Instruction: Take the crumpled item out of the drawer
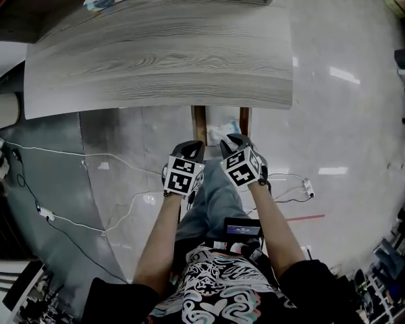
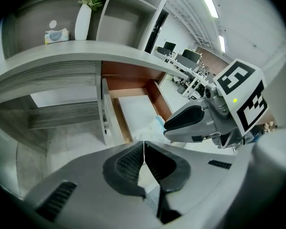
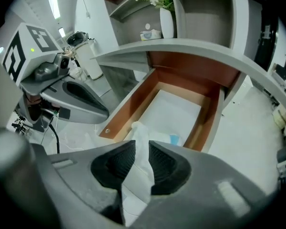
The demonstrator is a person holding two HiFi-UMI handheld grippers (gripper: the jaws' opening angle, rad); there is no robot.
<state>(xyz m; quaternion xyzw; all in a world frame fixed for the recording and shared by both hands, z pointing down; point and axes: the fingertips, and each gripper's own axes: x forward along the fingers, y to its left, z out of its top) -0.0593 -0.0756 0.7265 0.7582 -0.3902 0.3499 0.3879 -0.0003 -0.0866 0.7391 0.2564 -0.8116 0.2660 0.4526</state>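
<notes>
A wide glossy floor (image 1: 337, 133) lies open on both sides of the person, with white cables (image 1: 121, 208) trailing across it on the left and right. Over it stands one grey wood-grain desk top (image 1: 162, 59), its long front edge running clear across the head view. Shelf compartments rise at its back.

One drawer (image 3: 133, 104) stands pulled out from under that front edge, towards the person. Its side walls are reddish-brown and its white floor is mostly bare, with a small blue scrap near the front right corner. There is free floor along both of its sides.

Two grippers are held side by side just at the drawer's front end, and their marker cubes are close together in the head view. The left gripper (image 2: 144, 149) has its jaws pressed together at the tips with nothing between them. The right gripper (image 3: 142, 156) sits just beside it and pinches the one crumpled item (image 3: 136, 130), a white tissue-like wad. The wad is squeezed between the ribbed pads (image 3: 164, 163) and pokes up above them and hangs below, over the drawer's front edge. I cannot tell whether it is fully clear of the drawer.

At the back of the desk top stand one white vase (image 2: 83, 20) of flowers and, just beside it, one small tissue pack (image 2: 56, 35), both well away from the front edge
</notes>
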